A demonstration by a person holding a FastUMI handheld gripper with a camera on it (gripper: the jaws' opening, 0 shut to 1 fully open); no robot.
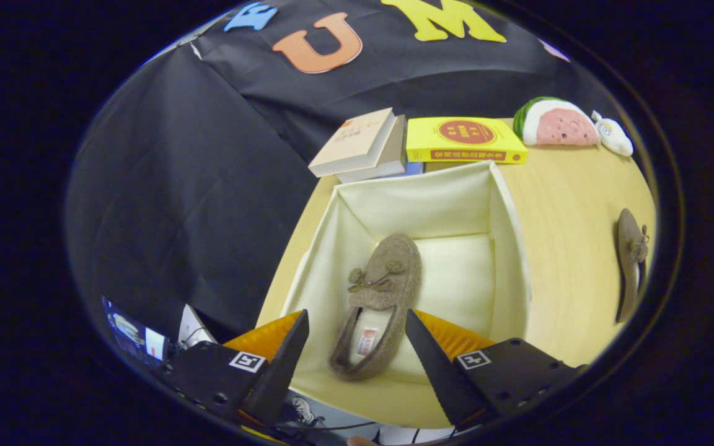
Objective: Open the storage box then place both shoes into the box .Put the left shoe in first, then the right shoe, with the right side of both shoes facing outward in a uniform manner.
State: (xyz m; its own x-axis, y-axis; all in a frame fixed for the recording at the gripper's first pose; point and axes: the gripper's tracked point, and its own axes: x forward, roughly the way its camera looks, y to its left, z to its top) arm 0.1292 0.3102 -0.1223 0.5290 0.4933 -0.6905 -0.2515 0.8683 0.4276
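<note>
gripper (357, 322) spread wide above the open storage box (509, 248), gripping nothing; heel of the brown shoe (379, 297) seen between the fingers. shoe lying flat on the box floor, left of centre, toe toward the far wall, rest of the floor bare. second brown shoe (631, 263) on the table (568, 204), well right of the box, on its side. beyond the box: beige book (357, 142) and yellow book (465, 139) side by side, watermelon plush (555, 122) further right
</note>
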